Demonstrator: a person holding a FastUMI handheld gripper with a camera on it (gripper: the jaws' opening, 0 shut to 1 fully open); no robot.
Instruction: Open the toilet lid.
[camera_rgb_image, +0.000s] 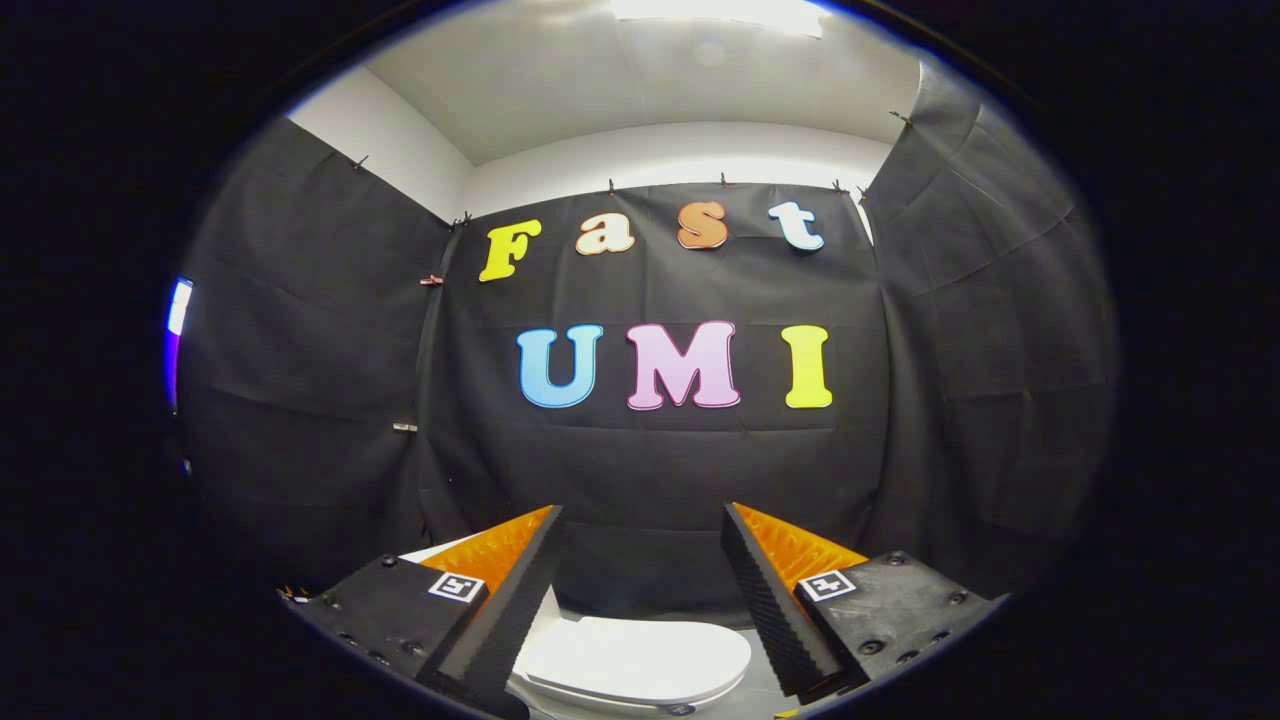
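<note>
While jaws gape, gripper well above closed toilet lid, nothing between.

Light comes from a ceiling lamp overhead, a bright strip that is blown out to plain white with a soft glow around it. The white ceiling and upper walls are evenly lit, while the black cloth wall soaks up the light and reads dim, showing only faint creases. The toilet lid, seen low between the spread fingers of the hand-held gripper, is bright but not glaring, with soft shading along its rim. Fisheye distortion bows the straight wall edges outward, and a thin blue fringe runs around the picture's border. Focus is sharp throughout, with no motion blur.
</note>
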